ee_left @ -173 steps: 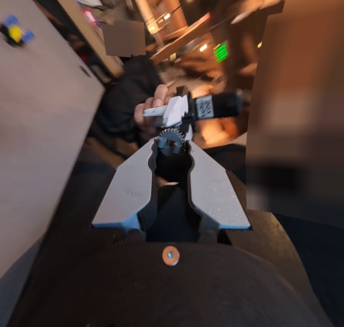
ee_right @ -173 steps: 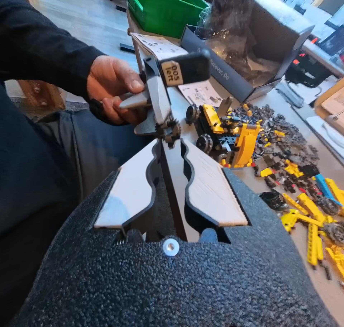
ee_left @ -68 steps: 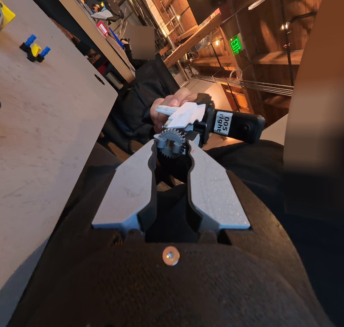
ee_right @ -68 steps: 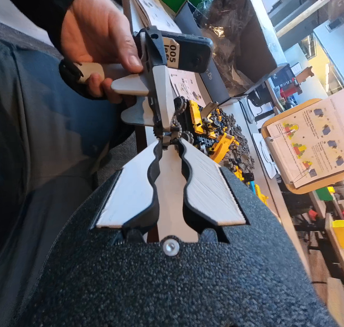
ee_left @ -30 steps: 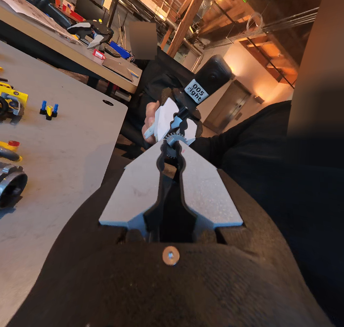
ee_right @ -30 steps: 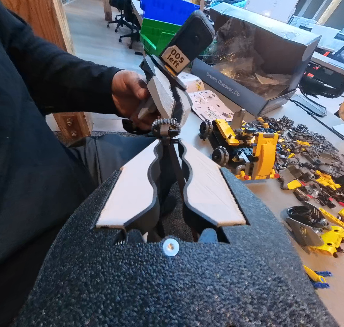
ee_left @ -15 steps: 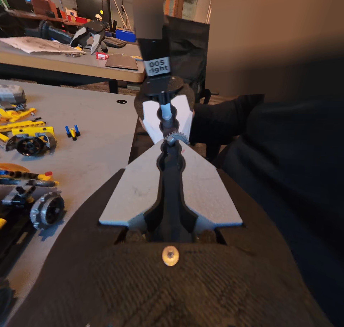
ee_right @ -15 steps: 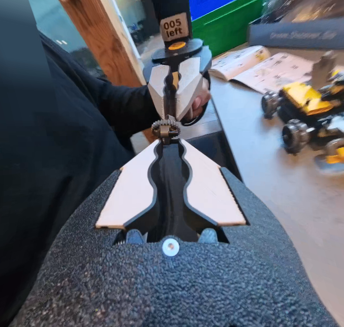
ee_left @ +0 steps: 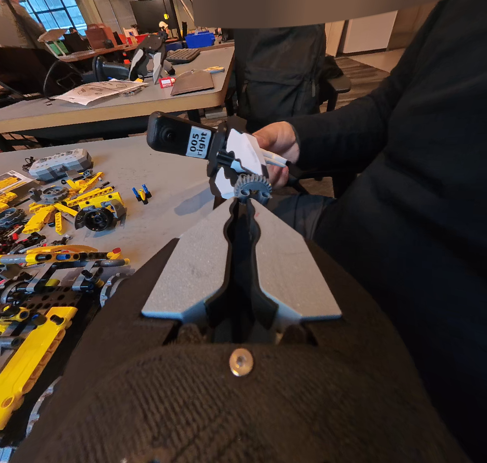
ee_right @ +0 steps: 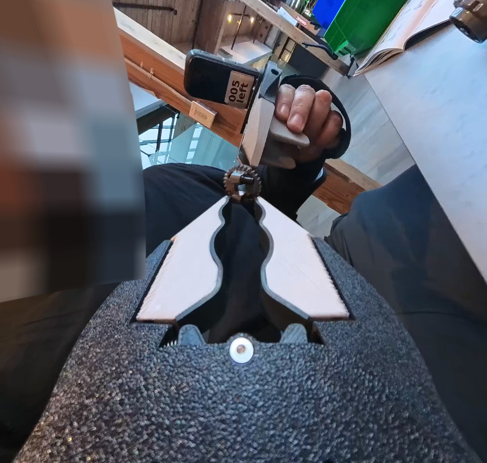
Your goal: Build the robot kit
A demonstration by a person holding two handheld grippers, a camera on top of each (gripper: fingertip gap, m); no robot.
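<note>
A small grey toothed gear assembly (ee_left: 252, 187) hangs in the air over the person's lap, pinched between both grippers. My left gripper (ee_left: 243, 200) is shut on its lower edge. The right gripper's white fingers (ee_left: 246, 152), with a hand behind them, grip it from the far side, lying tilted with the camera pointing left. In the right wrist view the gear (ee_right: 241, 182) with a dark axle stub sits at the tips of my right gripper (ee_right: 242, 200), which is shut on it. The left gripper's finger (ee_right: 257, 131) comes down onto the gear from above.
A grey table (ee_left: 168, 213) at the left carries yellow and black building-toy parts, a black wheel (ee_left: 96, 219), a small blue-and-yellow piece (ee_left: 142, 193) and a grey block (ee_left: 60, 163). A second table (ee_left: 131, 105) stands behind. In the right wrist view, a booklet (ee_right: 411, 20) and a green bin (ee_right: 369, 10) show. My left and right fingertips are right by each other.
Both grippers have rolled and swung together with the gear still between them. The opposite gripper stood upright half a second ago and now lies tilted sideways. The table has come further into view.
</note>
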